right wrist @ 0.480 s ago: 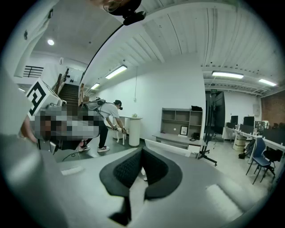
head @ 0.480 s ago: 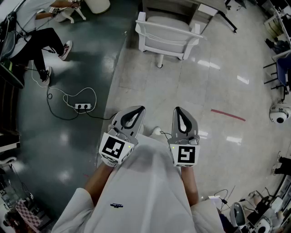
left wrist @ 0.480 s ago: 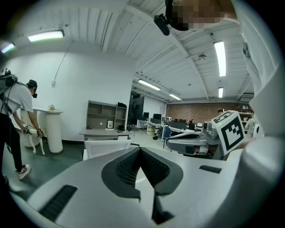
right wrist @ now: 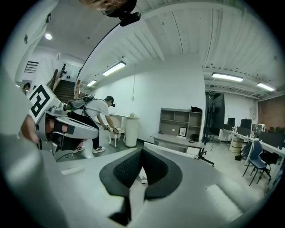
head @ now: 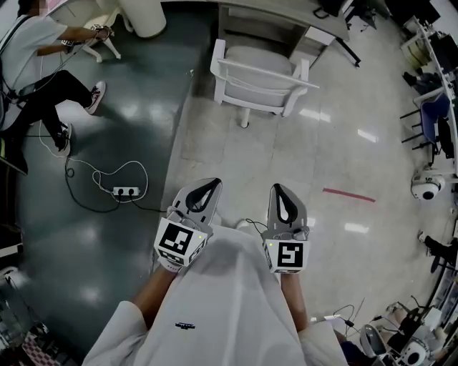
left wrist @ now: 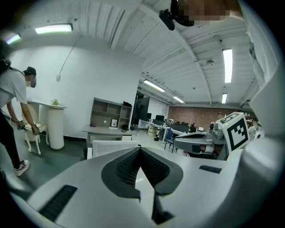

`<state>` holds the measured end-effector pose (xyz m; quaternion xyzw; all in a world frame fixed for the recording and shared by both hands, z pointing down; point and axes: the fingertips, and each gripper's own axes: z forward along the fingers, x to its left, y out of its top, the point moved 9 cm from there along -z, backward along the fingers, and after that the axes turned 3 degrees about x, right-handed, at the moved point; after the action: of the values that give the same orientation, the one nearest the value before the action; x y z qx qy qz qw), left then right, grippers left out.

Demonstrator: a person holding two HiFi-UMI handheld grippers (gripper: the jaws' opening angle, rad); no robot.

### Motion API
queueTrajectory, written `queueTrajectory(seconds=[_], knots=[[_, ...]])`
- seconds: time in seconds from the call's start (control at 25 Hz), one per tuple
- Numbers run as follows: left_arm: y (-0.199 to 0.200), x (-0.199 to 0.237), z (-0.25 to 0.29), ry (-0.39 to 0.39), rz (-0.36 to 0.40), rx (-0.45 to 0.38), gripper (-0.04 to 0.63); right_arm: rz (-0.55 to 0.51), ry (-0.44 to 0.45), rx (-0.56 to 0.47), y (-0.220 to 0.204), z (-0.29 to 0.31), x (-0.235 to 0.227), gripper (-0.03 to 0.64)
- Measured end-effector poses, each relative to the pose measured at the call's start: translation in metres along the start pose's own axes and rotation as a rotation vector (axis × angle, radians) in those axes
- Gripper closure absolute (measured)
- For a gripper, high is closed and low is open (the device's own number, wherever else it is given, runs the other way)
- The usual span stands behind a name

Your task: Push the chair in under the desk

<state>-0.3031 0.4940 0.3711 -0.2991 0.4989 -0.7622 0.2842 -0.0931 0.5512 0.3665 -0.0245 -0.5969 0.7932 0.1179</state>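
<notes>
A white chair (head: 257, 77) stands on the pale floor with its back towards me, just in front of the grey desk (head: 283, 16) at the top of the head view. My left gripper (head: 213, 183) and right gripper (head: 278, 187) are held side by side close to my body, well short of the chair. Both are shut with nothing between the jaws. In the left gripper view the chair back (left wrist: 107, 146) shows beyond the closed tip (left wrist: 140, 147), with the desk (left wrist: 105, 130) behind. The right gripper view shows the chair back (right wrist: 178, 152) past its closed tip (right wrist: 142, 149).
A power strip (head: 124, 191) with looped cables lies on the dark floor to the left. A person (head: 43, 57) bends over a small white chair at the far left. A red tape strip (head: 348, 195) marks the floor on the right. A blue chair (head: 435, 114) stands at the right edge.
The chair and floor have slid a little down in the head view, so the chair looks slightly nearer. Both grippers stay shut and side by side.
</notes>
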Motion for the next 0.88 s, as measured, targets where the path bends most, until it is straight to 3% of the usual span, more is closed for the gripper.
queueTrajectory(seconds=[0.44, 0.88], knots=[[0.025, 0.096, -0.002, -0.030, 0.004, -0.011, 0.588, -0.037, -0.097, 0.002, 0.026, 0.072, 0.021, 0.604], [0.043, 0.124, 0.061, -0.055, -0.020, 0.010, 0.588, -0.044, -0.077, 0.013, 0.027, 0.129, -0.014, 0.604]])
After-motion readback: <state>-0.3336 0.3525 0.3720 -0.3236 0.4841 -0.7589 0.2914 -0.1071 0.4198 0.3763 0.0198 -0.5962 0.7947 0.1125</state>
